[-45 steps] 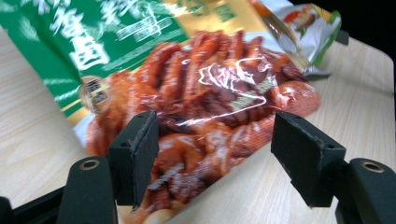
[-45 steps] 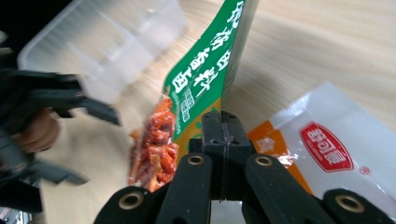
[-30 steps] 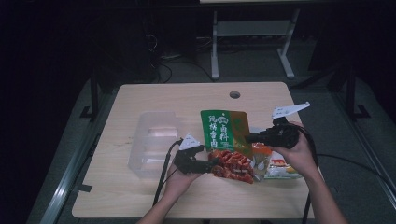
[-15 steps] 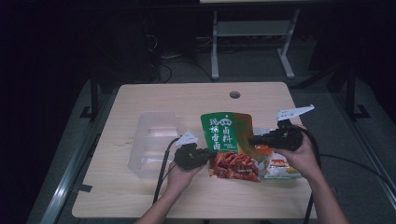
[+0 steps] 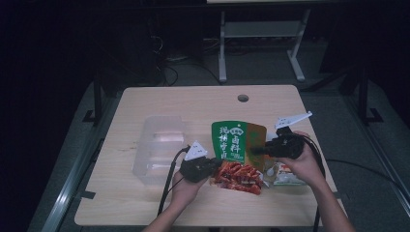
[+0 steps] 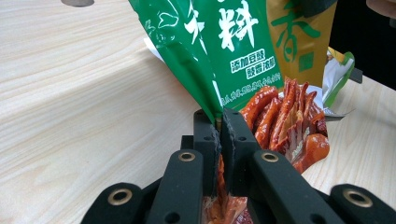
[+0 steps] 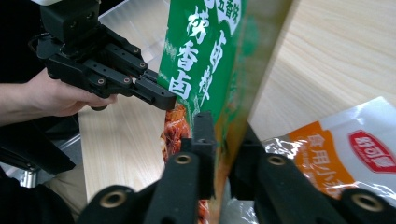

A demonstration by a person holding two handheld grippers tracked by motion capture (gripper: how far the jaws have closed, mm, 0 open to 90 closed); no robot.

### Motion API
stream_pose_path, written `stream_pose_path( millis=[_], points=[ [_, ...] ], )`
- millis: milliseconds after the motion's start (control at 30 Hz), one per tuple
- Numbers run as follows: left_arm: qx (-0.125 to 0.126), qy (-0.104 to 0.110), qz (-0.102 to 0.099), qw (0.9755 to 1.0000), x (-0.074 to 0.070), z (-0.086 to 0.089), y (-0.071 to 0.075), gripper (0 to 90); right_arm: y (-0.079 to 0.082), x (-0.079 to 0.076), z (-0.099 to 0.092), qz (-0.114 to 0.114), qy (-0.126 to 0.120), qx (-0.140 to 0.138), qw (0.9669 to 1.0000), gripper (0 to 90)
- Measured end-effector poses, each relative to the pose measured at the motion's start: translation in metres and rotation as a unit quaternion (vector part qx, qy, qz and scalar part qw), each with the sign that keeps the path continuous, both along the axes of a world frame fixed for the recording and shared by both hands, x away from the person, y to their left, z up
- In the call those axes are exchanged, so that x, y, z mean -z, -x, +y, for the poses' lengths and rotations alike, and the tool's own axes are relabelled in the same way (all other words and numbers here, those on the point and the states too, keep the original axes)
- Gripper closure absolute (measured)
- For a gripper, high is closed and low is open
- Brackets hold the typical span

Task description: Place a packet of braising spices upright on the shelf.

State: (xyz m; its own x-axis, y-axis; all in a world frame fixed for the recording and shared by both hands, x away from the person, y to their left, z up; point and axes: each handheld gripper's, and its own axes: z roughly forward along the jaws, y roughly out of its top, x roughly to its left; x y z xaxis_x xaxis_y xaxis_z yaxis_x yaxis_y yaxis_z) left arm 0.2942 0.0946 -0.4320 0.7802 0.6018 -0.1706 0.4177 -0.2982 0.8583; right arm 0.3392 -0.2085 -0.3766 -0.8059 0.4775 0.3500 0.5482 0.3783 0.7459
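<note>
A green and red snack bag (image 5: 237, 145) with a chilli picture stands tilted up off the wooden table (image 5: 193, 106). My left gripper (image 5: 216, 166) is shut on its lower left edge; the left gripper view has the jaws (image 6: 220, 116) pinched tight on the bag (image 6: 233, 56). My right gripper (image 5: 252, 151) is at the bag's right edge. Its jaws (image 7: 223, 126) have just been opening and stand slightly apart, with the bag's edge (image 7: 201, 60) between them. In the right gripper view the left gripper (image 7: 161, 100) grips the bag farther off.
A clear plastic container (image 5: 159, 150) lies left of the left hand. A white and orange packet (image 5: 285, 176) (image 7: 345, 154) lies under the right hand. A round cable hole (image 5: 243, 98) is near the table's far edge.
The left gripper's jaws have closed onto the bag's lower left edge. The right gripper's jaws have parted a little around the bag's right edge. Both hands stayed nearly in place.
</note>
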Motion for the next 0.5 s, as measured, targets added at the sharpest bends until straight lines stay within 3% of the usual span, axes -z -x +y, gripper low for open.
stream_pose_path(
  millis=[167,367,400,467,500],
  points=[
    [-0.003,0.0,-0.001,1.0,0.001,0.004,0.003,85.2,-0.005,0.006,0.009,0.017,0.0,-0.012,0.9998,71.2],
    [-0.002,0.002,-0.001,1.0,0.001,0.007,0.006,85.1,-0.008,0.009,0.019,0.035,0.01,-0.022,0.9991,68.1],
    [0.0,0.001,-0.002,1.0,0.0,0.007,0.006,85.1,-0.009,0.01,0.021,0.037,0.014,-0.024,0.9989,70.3],
    [0.002,-0.002,-0.003,1.0,0.0,0.008,0.007,85.0,-0.008,0.01,0.025,0.033,0.037,-0.022,0.9985,86.1],
    [0.0,0.001,-0.003,1.0,0.0,0.008,0.008,84.8,-0.008,0.009,0.026,0.031,0.047,-0.021,0.9982,88.1]
  ],
)
